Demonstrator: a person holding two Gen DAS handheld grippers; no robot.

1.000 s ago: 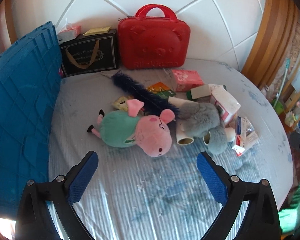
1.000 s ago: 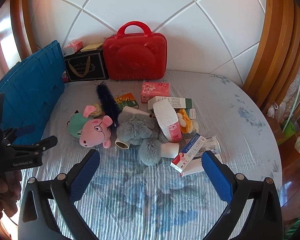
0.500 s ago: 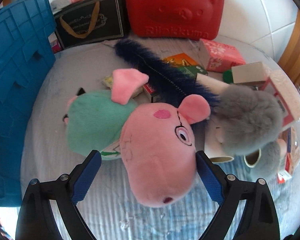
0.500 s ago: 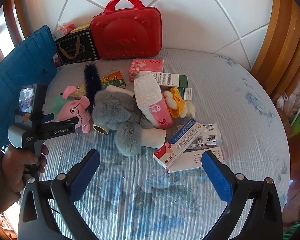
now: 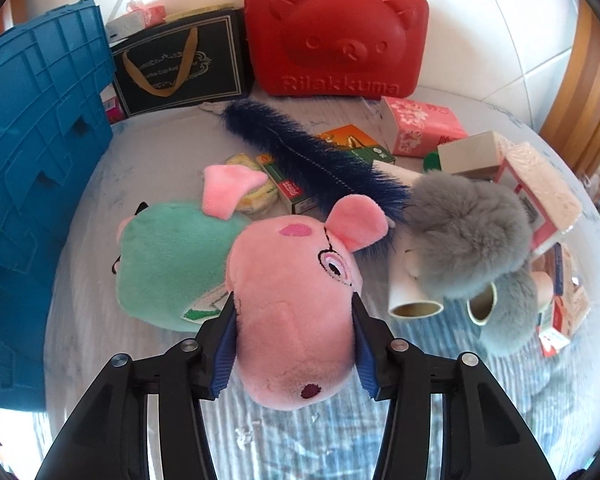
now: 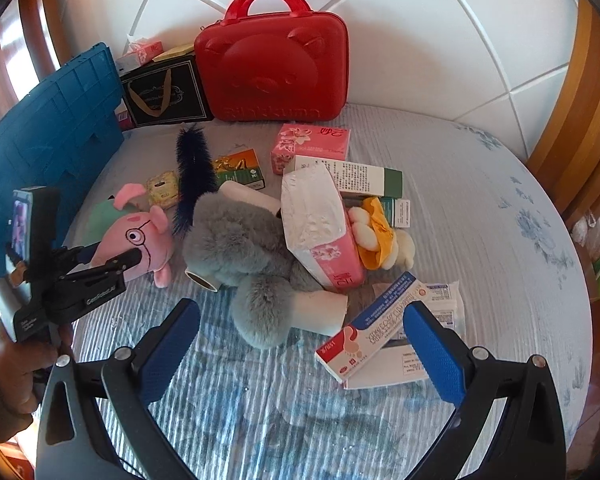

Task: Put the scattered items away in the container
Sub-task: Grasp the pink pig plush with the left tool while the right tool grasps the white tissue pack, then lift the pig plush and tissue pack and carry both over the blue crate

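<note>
My left gripper (image 5: 294, 340) is shut on the snout of the pink pig plush (image 5: 296, 300), which lies on the round table in a green dress; it also shows in the right wrist view (image 6: 140, 240). The blue crate (image 5: 32, 184) stands at the left (image 6: 48, 152). My right gripper (image 6: 300, 344) is open and empty, above the table in front of a white-and-red medicine box (image 6: 376, 324) and a grey furry toy (image 6: 244, 248). Scattered boxes, a tissue pack (image 6: 320, 224) and a yellow plush (image 6: 380, 232) lie in the middle.
A red bear case (image 6: 272, 68) and a black gift bag (image 6: 164, 94) stand against the white wall at the back. A dark blue furry strip (image 5: 312, 168) lies behind the pig. A wooden frame (image 6: 580, 140) lies at the right, beyond the table's edge.
My left gripper moved forward and closed on the pig's snout. My right gripper moved closer to the pile and stayed open.
</note>
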